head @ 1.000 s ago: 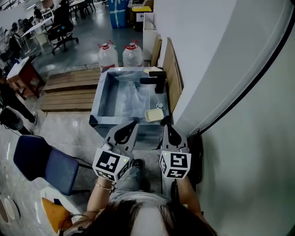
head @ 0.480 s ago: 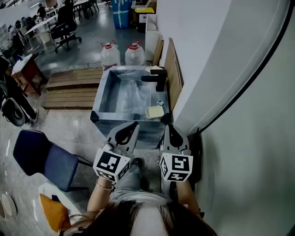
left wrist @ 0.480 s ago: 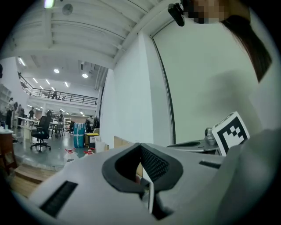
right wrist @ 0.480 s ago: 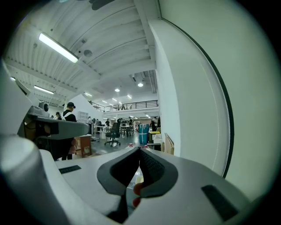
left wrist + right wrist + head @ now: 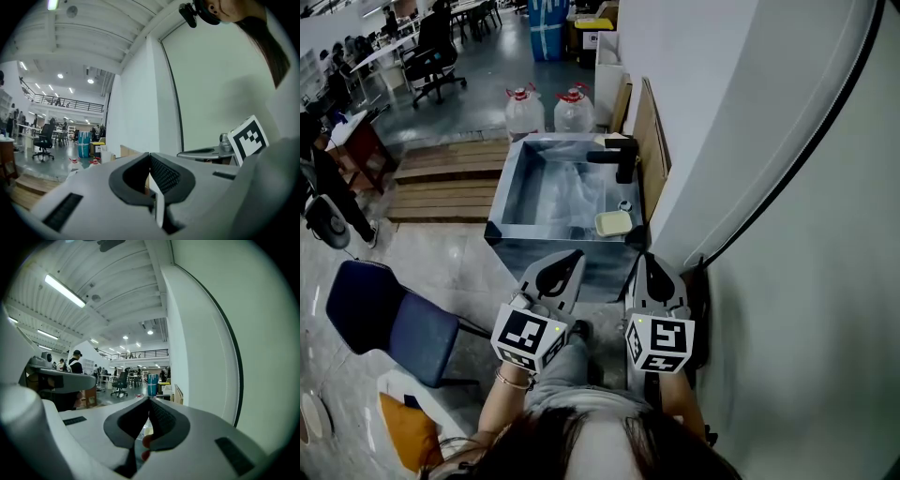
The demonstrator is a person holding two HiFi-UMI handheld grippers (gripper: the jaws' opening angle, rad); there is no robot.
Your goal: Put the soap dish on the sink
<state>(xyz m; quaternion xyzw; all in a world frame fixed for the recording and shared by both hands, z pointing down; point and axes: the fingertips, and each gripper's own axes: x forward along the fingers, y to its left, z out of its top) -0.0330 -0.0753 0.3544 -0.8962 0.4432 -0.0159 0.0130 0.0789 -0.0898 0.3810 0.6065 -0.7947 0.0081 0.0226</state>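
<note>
While the person is holding 2 grippers low in the head view, the soap dish is lying at the near right corner of the sink, near the black faucet, apart from the left gripper and right gripper. Through the left gripper view, its fingers are pressing together, holding nothing. Through the right gripper view, its fingers are likewise meeting, gripping nothing.

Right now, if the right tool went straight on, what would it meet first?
The right tool would probably meet the near rim of the grey metal sink, beside the pale yellow rectangular soap dish; it may pass above, height unclear.
</note>
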